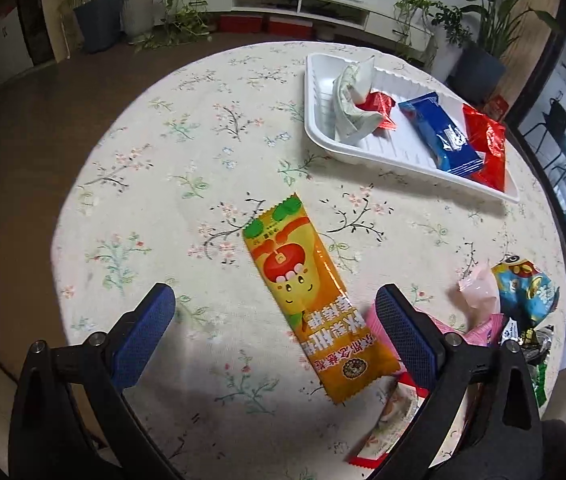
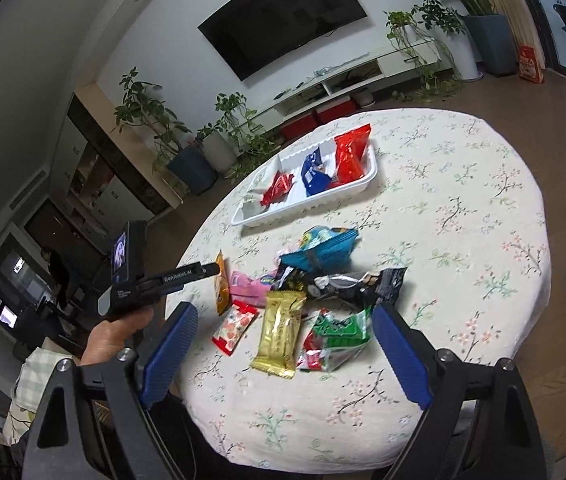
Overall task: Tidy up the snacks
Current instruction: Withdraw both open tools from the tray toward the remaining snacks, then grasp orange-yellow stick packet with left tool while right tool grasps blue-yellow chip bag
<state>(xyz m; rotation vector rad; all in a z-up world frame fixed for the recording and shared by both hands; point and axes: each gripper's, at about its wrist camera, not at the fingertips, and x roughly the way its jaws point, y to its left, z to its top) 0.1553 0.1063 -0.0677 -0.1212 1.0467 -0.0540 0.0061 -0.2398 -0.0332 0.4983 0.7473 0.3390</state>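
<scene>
Hovering low in the left wrist view, the left tool (image 1: 275,320) is spread wide and grasps nothing, its blue ribbed pads (image 1: 145,332) on either side of the orange snack bar (image 1: 303,300). That bar lies flat on the table (image 1: 163,160) at frame centre, its long axis running from lower right to upper left, roughly along the fingers, so a pinch would close across its narrow width. Its wrapper is glossy film with crimped, saw-toothed ends. Judging by this, the left tool is much the nearer.

The right tool (image 2: 283,340) hangs released over the near table edge, above a loose heap: a gold foil bar (image 2: 279,336), a green pouch (image 2: 339,336), crinkly and soft.

Farther off, upper right, sits the white tray (image 1: 315,92), rigid ribbed plastic, already holding a blue packet (image 1: 439,136) and red ones.
</scene>
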